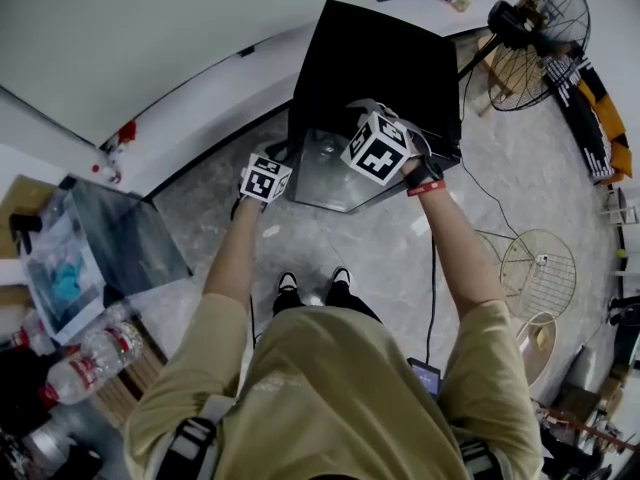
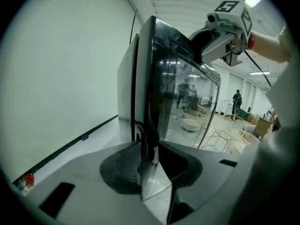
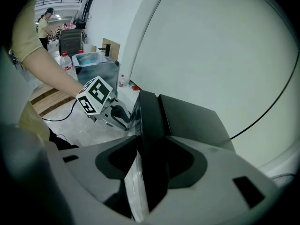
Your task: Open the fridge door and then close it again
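Observation:
A small black fridge [image 1: 385,68] stands on the floor against the wall, with its glass door [image 1: 335,173] facing me. My left gripper [image 1: 283,163] is at the door's left vertical edge, and that edge [image 2: 152,102] runs up between its jaws [image 2: 152,165], which close on it. My right gripper [image 1: 375,128] comes down on the door's top edge [image 3: 150,121], and its jaws [image 3: 152,161] clamp that black edge. Each gripper shows in the other's view: the right gripper [image 2: 201,46] up at the door's top, the left gripper [image 3: 123,118] below. I cannot tell whether the door is ajar.
A standing fan [image 1: 545,43] is at the back right. Round wire tables [image 1: 540,268] stand to the right. At my left is a glass case [image 1: 100,248] with water bottles [image 1: 90,358] beside it. A cable [image 1: 433,298] runs over the marble floor by my feet.

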